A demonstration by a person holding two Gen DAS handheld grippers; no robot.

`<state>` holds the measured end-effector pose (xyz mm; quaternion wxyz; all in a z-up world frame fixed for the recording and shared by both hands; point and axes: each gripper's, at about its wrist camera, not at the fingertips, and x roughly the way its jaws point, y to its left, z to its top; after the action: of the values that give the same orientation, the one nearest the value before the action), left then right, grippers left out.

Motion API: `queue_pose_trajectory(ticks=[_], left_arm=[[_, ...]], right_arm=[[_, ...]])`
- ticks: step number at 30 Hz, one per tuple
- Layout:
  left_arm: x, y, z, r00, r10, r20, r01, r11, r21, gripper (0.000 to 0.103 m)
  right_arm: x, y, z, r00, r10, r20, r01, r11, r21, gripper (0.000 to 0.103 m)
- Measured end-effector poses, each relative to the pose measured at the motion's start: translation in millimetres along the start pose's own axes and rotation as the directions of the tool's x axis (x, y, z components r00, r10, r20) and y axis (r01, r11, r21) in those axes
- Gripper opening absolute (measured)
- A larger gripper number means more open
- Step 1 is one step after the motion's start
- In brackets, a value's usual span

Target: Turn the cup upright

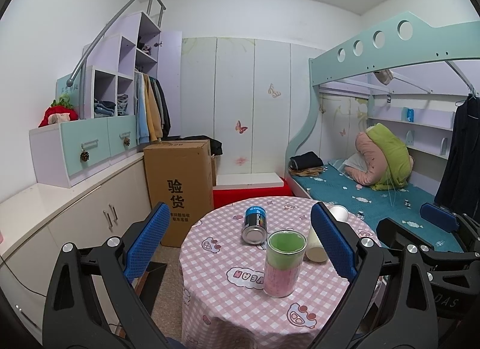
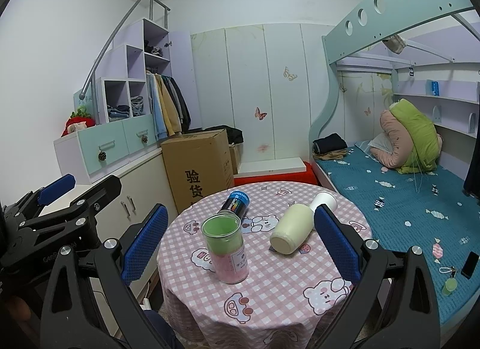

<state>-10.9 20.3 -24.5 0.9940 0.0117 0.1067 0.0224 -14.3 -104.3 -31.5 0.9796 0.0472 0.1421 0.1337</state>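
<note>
A clear cup with a green and pink inside stands upright, mouth up, near the front of the round table. It also shows in the right wrist view. My left gripper is open and empty, its blue pads wide on either side of the cup, held back from it. My right gripper is open and empty, also short of the cup. Each gripper shows at the other view's edge.
A cream vase-shaped bottle lies on its side right of the cup. A dark blue can lies on its side behind the cup. A cardboard box stands left of the table, a bed to the right.
</note>
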Motion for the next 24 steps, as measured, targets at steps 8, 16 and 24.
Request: queue_pose_trajectory(ticks=[8, 16, 24], left_arm=[[-0.1, 0.8, -0.3, 1.0, 0.002, 0.002, -0.002, 1.0, 0.0, 0.095], [1.3, 1.0, 2.6, 1.0, 0.011, 0.012, -0.011, 1.0, 0.006, 0.095], [3.1, 0.5, 4.5, 1.0, 0.016, 0.017, -0.016, 1.0, 0.01, 0.095]], right_arm=[[0.1, -0.5, 0.5, 1.0, -0.001, -0.001, 0.001, 1.0, 0.0, 0.094], [0.2, -0.5, 0.5, 1.0, 0.0, -0.001, 0.0, 1.0, 0.0, 0.094], [3.1, -0.2, 0.7, 1.0, 0.0, -0.005, 0.0, 1.0, 0.003, 0.094]])
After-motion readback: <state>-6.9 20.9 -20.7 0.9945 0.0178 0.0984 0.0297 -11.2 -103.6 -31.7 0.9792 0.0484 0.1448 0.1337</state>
